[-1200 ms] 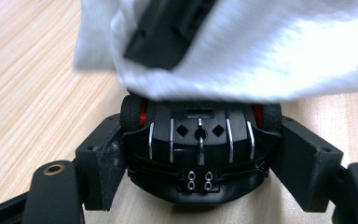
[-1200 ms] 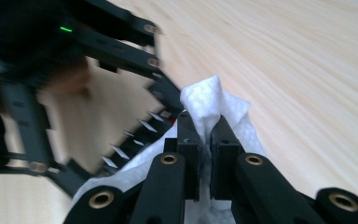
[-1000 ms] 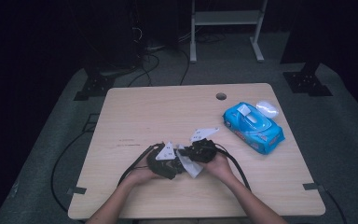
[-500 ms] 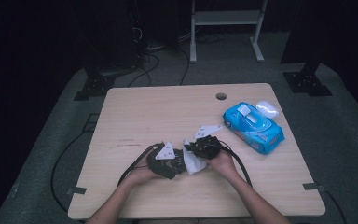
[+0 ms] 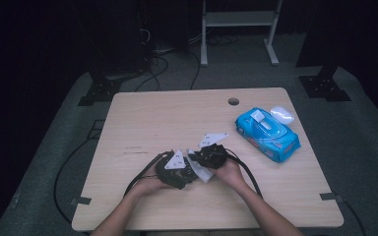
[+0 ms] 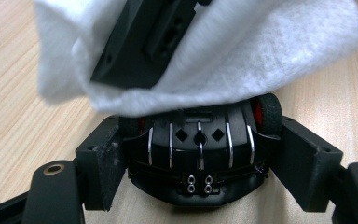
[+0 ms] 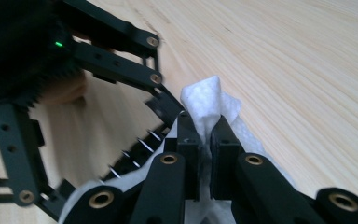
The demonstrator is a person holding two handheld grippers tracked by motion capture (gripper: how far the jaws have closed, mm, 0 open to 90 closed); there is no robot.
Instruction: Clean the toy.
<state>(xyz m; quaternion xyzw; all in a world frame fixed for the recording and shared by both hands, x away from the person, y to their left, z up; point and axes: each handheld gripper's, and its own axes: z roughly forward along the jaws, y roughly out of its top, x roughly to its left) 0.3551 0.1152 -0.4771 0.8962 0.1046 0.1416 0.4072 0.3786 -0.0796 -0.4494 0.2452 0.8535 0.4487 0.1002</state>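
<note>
A black toy car with chrome bars and red-hubbed wheels sits between the jaws of my left gripper, whose pads press on both its sides. In the high view the left gripper is at the table's front middle. My right gripper is shut on a bunched white wipe. It holds the wipe against the top of the car, draped over it. From above, the right gripper stands just right of the left one, with the wipe between them.
A blue pack of wipes lies at the right of the wooden table, with a small white cap behind it. A cable hole is near the far edge. Cables trail from both grippers over the front edge.
The right gripper and the wipe have shifted slightly against the toy car. The left gripper has kept still.
</note>
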